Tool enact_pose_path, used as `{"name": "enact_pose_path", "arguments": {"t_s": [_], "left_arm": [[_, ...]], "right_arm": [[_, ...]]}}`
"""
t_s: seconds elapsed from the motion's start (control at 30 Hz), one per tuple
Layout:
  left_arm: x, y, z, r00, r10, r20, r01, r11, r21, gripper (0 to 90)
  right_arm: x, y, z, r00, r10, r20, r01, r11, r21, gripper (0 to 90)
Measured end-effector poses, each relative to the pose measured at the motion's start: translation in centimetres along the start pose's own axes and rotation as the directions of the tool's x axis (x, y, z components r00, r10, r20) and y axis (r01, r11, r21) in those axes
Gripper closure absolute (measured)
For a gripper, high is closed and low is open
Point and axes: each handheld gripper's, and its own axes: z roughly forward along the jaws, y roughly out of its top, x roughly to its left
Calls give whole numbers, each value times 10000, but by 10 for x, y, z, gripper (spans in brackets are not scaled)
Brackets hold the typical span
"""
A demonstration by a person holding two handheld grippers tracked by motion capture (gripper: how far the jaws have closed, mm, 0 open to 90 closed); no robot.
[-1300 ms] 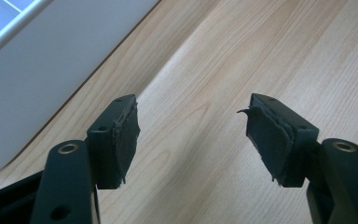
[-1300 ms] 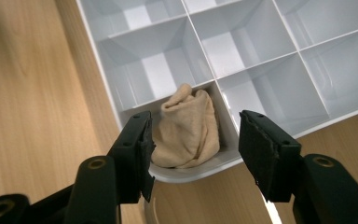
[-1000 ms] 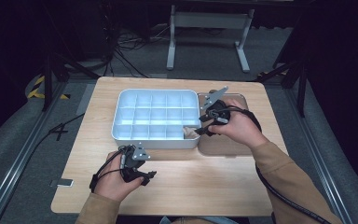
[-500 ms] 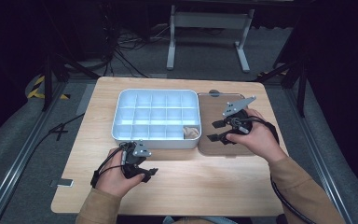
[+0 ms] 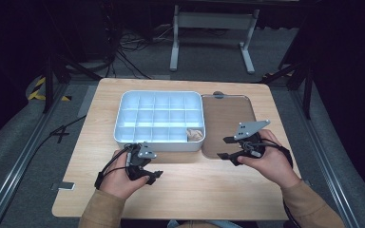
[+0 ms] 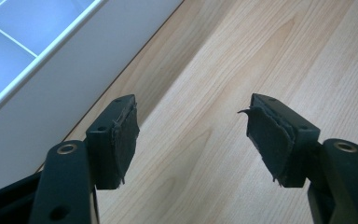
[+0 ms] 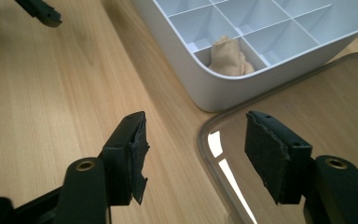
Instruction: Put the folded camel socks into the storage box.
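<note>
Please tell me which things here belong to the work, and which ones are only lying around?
Belong to the work:
- white compartment box
- beige cloth in its corner compartment
- clear lid beside the box
- right gripper, open

Lying around:
- cables on the floor
- metal stand

The right gripper [image 5: 228, 148] drew back from the tray [image 5: 123, 114], fingers opening, empty.

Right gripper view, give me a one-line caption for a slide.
Open right claw above the clear lid's corner, facing the white divided box with a beige cloth in its corner compartment.
</note>
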Motion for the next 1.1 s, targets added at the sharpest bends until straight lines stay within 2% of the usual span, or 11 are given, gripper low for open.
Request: {"name": "enact_pose_path", "arguments": {"t_s": [0.33, 0.57, 0.87, 0.97, 1.03, 1.1], "left_arm": [[0, 0, 0, 10000, 29, 36, -29, 10000, 22, 340], [0, 0, -1, 10000, 28, 65, -29, 10000, 56, 340], [2, -2, 2, 10000, 50, 39, -51, 9999, 96, 338], [2, -2, 2, 10000, 29, 43, -30, 9999, 122, 337], [2, -3, 4, 9999, -22, 111, 21, 9999, 112, 334], [3, -4, 6, 9998, 121, 181, -126, 9996, 254, 321]], "right_arm": [[10, -34, 10, 9994, 343, -64, -345, 9990, -269, 393], [12, -48, 16, 9998, 196, 61, -192, 9976, -671, 394], [12, -66, 30, 9998, 209, 6, -208, 9981, -582, 394], [16, -75, 39, 10000, 20, 5, -20, 9986, -530, 395], [16, -80, 43, 9999, -21, -131, 13, 9984, -573, 394], [14, -85, 46, 9999, 103, -137, -112, 9973, -725, 395]]}}
